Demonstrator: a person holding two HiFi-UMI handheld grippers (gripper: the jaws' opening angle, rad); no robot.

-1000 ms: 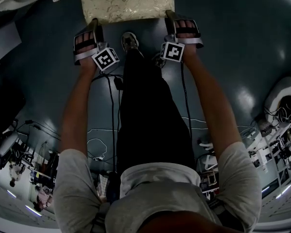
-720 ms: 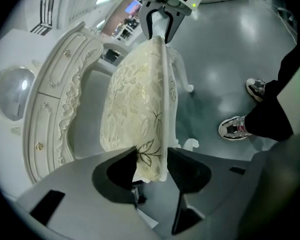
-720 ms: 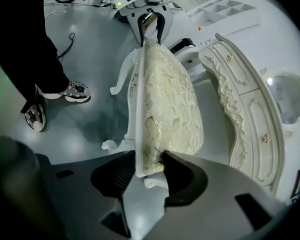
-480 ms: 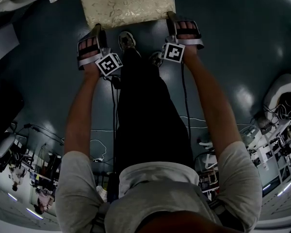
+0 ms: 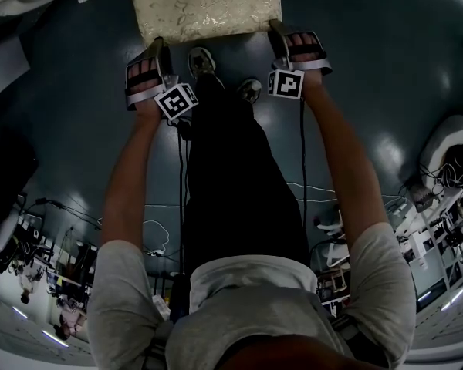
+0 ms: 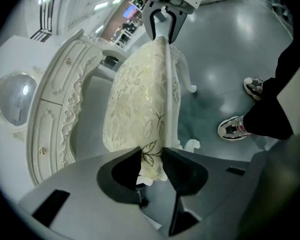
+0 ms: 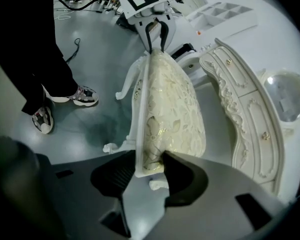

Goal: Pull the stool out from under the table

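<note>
The stool has a cream floral cushion and white carved legs, and stands on the dark floor ahead of my feet. My left gripper is at its near left corner. In the left gripper view the jaws have just been closing, and the left gripper now presses on the cushion corner of the stool. My right gripper is at the near right corner. There the right gripper clamps the seat edge of the stool, one pad on the white frame and one on the cushion.
A white carved dressing table stands just beyond the stool, also seen as the dressing table. My shoes are close behind the stool's near edge. Cables trail on the floor behind me. Cluttered benches stand at the right.
The left gripper's jaws have narrowed onto the stool's corner. Both grippers and the stool's near edge sit slightly lower in the head view than a second ago.
</note>
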